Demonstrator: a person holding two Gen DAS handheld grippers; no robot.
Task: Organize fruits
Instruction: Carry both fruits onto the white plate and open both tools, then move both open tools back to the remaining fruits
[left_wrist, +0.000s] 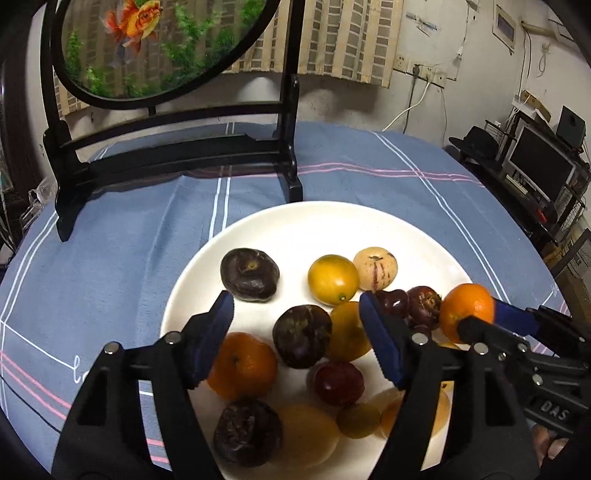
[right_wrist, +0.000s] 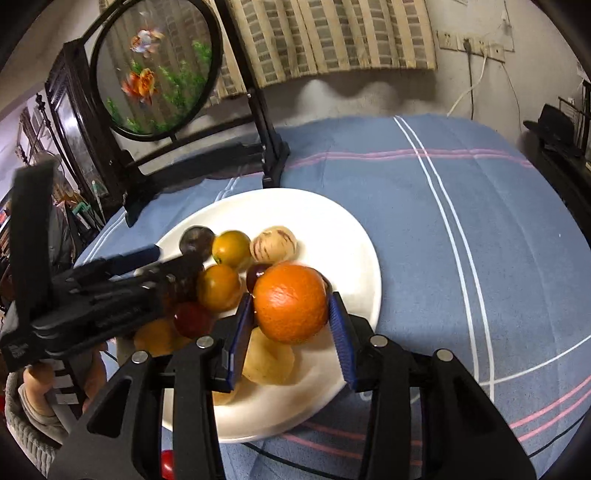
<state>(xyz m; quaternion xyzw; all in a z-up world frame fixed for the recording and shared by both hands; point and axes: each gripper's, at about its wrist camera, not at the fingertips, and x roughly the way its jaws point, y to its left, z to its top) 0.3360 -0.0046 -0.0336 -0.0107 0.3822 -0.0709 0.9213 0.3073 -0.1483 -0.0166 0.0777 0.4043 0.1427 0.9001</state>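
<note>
Most fruit sits on the white plate (left_wrist: 369, 225); the right hand-held gripper (right_wrist: 291, 321) clamps an orange (right_wrist: 291, 302), probably the last, while the left hand-held gripper (left_wrist: 297, 314) hovers wide, holding nothing.

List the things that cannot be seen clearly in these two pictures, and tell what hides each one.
- Fruits at the near rim of the white plate: left wrist view, blurred, partly behind the left gripper.
- Red object at the bottom edge: right wrist view, mostly behind the right gripper; kind unclear.
- Whether the orange rests on the plate: its underside is hidden.
</note>
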